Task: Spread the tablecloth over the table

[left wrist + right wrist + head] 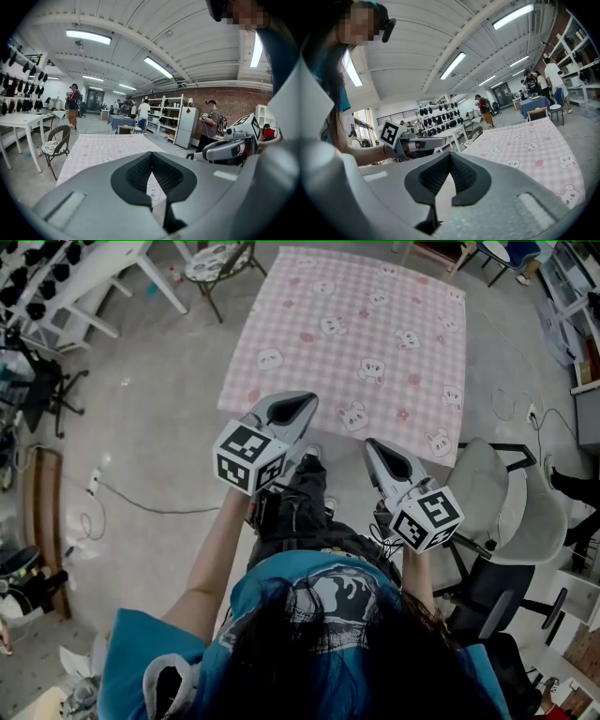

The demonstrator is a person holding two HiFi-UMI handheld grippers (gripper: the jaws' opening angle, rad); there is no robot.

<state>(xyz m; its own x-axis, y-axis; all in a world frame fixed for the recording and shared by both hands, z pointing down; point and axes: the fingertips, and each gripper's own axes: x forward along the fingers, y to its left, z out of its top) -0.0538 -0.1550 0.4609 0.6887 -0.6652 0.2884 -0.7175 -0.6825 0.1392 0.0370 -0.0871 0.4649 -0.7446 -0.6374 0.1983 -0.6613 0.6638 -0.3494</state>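
- tablecloth (356,334), pink check with bear prints, lies flat at 12 o'clock from the person. It looks fully opened out, with no big folds in the head view
- table itself is hidden under the cloth, so I cannot tell how even the overhang is
- left gripper (293,409) is clenched and empty, its jaw tips meeting with nothing between them in the left gripper view (151,161). It hovers at the cloth's near edge, around 7 o'clock of the cloth
- right gripper (377,450) is also clenched on nothing (450,159), at about 5 o'clock of the cloth, just off the near hem
- step in hand, judged: final check or trim of the near edge, since spreading looks basically done
- to do it well: open both jaws, pinch the hem at the two near corners, and pull toward 6 o'clock with equal tug so the checks run square
- keep the pull low and gentle, because a one-sided yank would skew the far edge
- office chair (497,493) at 4 o'clock sits close, so keep the right elbow clear of it
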